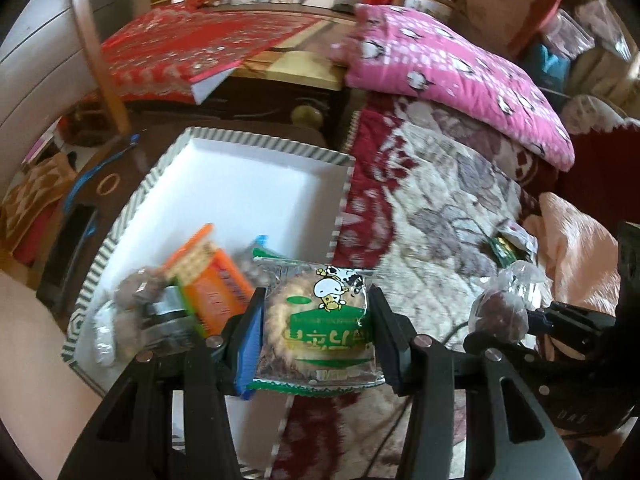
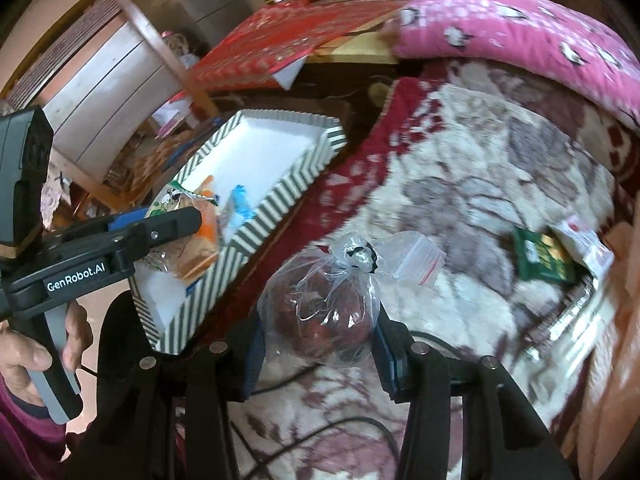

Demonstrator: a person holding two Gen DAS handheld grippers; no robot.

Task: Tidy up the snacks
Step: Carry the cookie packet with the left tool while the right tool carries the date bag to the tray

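My left gripper (image 1: 316, 332) is shut on a green-and-clear packet of round biscuits (image 1: 318, 320), held over the near right corner of a striped box (image 1: 256, 144) with a white floor. An orange cracker pack (image 1: 208, 280) and a blue-ended wrapper (image 1: 260, 242) lie in that box. My right gripper (image 2: 318, 344) is shut on a knotted clear bag of dark red fruit (image 2: 320, 312), above the patterned bed cover to the right of the striped box (image 2: 280, 208). The bag (image 1: 504, 308) also shows at the right of the left wrist view. The left gripper (image 2: 160, 220) appears at the left of the right wrist view.
A green snack pack (image 2: 544, 256) and a white packet (image 2: 586, 240) lie on the floral bed cover (image 2: 480, 160) to the right. A pink pillow (image 1: 448, 76) sits at the bed's head. A red cloth (image 1: 192, 48) covers a dark cabinet behind the box. A person's hand (image 2: 24, 360) holds the left gripper's handle.
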